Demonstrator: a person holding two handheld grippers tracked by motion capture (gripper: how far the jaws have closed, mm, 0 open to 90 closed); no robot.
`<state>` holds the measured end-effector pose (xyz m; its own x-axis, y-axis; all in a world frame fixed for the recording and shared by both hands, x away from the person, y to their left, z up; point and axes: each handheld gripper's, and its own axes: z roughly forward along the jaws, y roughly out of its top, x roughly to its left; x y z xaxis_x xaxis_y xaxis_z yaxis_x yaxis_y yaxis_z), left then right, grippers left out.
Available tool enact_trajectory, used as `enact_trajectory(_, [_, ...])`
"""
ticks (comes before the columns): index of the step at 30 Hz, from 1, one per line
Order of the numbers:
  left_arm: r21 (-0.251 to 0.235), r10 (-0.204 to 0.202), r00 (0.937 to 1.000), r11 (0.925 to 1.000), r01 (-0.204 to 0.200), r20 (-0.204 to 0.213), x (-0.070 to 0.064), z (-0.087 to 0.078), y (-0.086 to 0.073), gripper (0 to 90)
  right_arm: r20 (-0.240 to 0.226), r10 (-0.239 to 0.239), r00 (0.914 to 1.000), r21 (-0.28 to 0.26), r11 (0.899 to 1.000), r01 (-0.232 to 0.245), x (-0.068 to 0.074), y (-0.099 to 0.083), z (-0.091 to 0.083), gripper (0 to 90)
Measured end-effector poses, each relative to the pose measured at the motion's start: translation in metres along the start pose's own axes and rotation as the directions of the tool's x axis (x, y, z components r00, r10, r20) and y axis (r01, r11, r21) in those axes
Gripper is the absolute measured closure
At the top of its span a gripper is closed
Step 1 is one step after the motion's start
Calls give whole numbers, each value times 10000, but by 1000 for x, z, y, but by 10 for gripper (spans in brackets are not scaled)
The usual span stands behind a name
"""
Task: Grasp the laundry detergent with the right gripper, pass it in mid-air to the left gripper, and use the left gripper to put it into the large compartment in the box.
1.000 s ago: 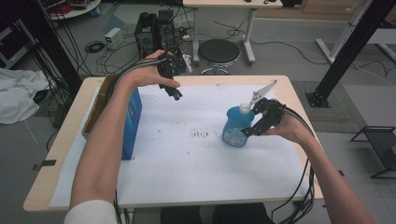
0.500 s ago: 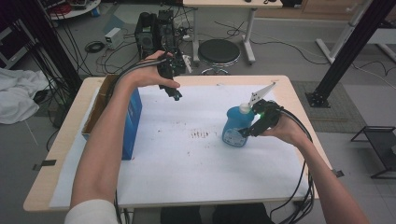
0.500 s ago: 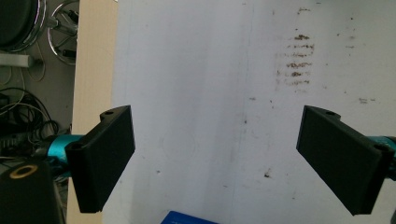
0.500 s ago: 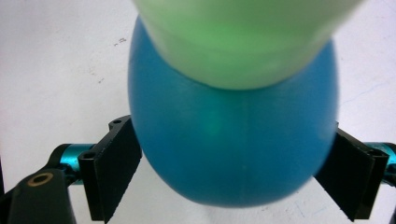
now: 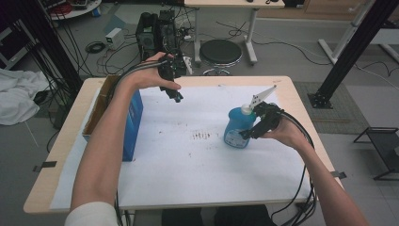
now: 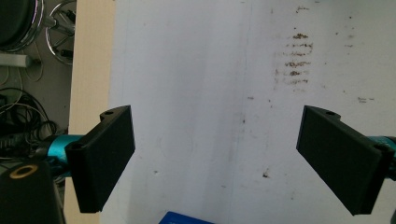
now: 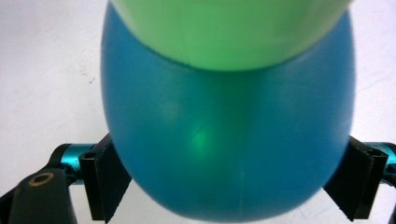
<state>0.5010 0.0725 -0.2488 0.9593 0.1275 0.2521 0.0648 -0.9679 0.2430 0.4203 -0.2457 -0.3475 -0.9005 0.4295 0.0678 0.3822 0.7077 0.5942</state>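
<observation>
Gripping the blue detergent bottle [image 5: 236, 131] by its belly, the right gripper [image 5: 251, 130] has nudged it slightly toward the worktop's [image 5: 188, 183] middle over the last second; both jaws press its sides. The bottle stands upright on white paper. The left gripper [image 5: 175, 93] still hovers empty, jaws spread wide, suggesting a handover or repositioning.

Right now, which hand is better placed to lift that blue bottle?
The right. Its tongs already sit around the blue plastic bottle, one jaw on each side. The left tongs hang open over the white paper sheet, far from it.
</observation>
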Motion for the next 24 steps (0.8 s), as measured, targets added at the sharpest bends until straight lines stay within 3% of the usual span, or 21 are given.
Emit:
enact_trajectory(8, [34,2,10000,10000,-2,-1,0,1,0,115,14,-58,10000,-102,9999,58,0,1,0,136])
enact_trajectory(9, [40,-22,10000,10000,22,18,0,1,0,115,-19,-40,10000,-159,9999,40,1,0,0,176])
enact_trajectory(18, [44,-25,10000,10000,25,39,0,2,-1,115,38,-148,9999,-261,9995,149,0,-2,4,186])
enact_trajectory(20, [39,-1,10000,10000,0,31,0,3,0,115,1,16,10000,-282,9996,-16,2,-2,3,230])
enact_trajectory(21, [39,-1,10000,10000,0,31,0,3,0,115,26,-197,9998,-350,9992,197,1,-1,4,234])
enact_trajectory(24, [36,-4,10000,10000,4,23,0,3,0,115,6,-44,10000,-303,9995,45,2,-1,3,234])
